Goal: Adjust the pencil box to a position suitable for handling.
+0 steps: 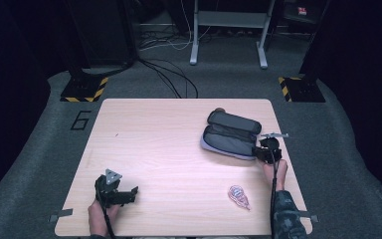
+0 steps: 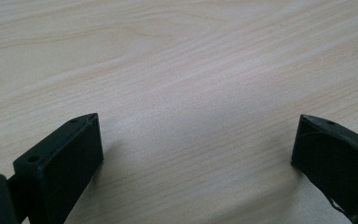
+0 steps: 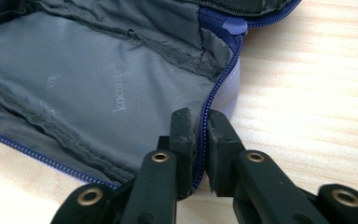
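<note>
One grey fabric pouch point(image 1: 231, 134) with a blue zip lies unzipped at the right rear of the light wooden bench point(image 1: 169, 149), its lid folded back. The right claw point(image 3: 200, 135) is pressed together on the pouch's blue zipper edge point(image 3: 214, 100), pinching it at the near right corner, over the grey printed lining point(image 3: 98, 79). The left claw point(image 2: 196, 154) rests low over bare wood at the front left, jaws spread wide with nothing between them. One small pinkish wrapped item point(image 1: 238, 195) lies near the right forearm, apart from the pouch. Grey carpet, loose cables point(image 1: 171, 74), a white frame point(image 1: 229, 30) and two yellow-black striped bases surround the bench
</note>
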A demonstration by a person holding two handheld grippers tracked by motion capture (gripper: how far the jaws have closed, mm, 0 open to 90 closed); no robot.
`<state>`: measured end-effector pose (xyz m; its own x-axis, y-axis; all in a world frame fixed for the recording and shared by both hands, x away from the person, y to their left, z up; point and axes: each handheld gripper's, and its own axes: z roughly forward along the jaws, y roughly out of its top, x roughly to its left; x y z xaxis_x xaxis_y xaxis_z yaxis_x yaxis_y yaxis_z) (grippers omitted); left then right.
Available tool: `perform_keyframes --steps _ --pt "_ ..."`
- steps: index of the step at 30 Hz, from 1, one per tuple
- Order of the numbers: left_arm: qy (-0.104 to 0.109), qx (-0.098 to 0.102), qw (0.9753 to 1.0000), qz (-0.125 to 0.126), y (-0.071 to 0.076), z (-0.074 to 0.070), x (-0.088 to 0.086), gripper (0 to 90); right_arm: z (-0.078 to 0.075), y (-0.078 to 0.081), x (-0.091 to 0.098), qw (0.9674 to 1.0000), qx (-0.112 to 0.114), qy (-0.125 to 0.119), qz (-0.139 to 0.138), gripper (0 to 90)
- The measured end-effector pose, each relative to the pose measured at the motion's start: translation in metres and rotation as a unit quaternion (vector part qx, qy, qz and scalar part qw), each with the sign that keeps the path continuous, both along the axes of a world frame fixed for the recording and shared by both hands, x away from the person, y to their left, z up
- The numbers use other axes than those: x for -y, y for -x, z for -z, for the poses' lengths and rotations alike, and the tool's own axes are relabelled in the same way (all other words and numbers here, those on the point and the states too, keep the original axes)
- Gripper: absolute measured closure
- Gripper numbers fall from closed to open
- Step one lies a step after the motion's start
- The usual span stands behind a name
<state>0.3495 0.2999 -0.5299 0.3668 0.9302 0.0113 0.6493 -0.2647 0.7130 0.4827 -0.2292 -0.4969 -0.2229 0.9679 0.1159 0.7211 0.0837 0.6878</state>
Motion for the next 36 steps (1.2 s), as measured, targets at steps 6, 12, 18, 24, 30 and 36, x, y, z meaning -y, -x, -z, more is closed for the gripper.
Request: perform_keyframes --steps 6,12,18,24,30,36 --pt "0.0 0.0 1.0 0.0 0.0 0.0 0.0 1.7 0.0 0.002 -0.005 0.9999 0.004 0.011 -0.008 85.4" --pt "0.0 0.0 1.0 0.0 0.0 0.0 0.0 1.7 0.001 0.006 -0.012 0.9993 0.009 0.019 -0.032 85.9" --pt "0.002 0.003 1.0 -0.001 0.0 0.0 0.0 1.7 0.0 0.01 -0.024 0.998 0.013 0.018 -0.06 87.0" --pt "0.001 0.002 1.0 0.0 0.0 0.0 0.0 1.7 0.0 0.018 -0.043 0.9967 0.013 0.014 -0.079 86.6" --pt "0.0 0.002 1.0 0.0 0.0 0.0 0.0 1.7 0.001 0.027 -0.061 0.9952 0.016 0.008 -0.097 84.2" --pt "0.0 0.002 1.0 0.0 0.0 0.0 0.0 1.7 0.002 0.032 -0.077 0.9941 0.017 0.0 -0.108 82.5"
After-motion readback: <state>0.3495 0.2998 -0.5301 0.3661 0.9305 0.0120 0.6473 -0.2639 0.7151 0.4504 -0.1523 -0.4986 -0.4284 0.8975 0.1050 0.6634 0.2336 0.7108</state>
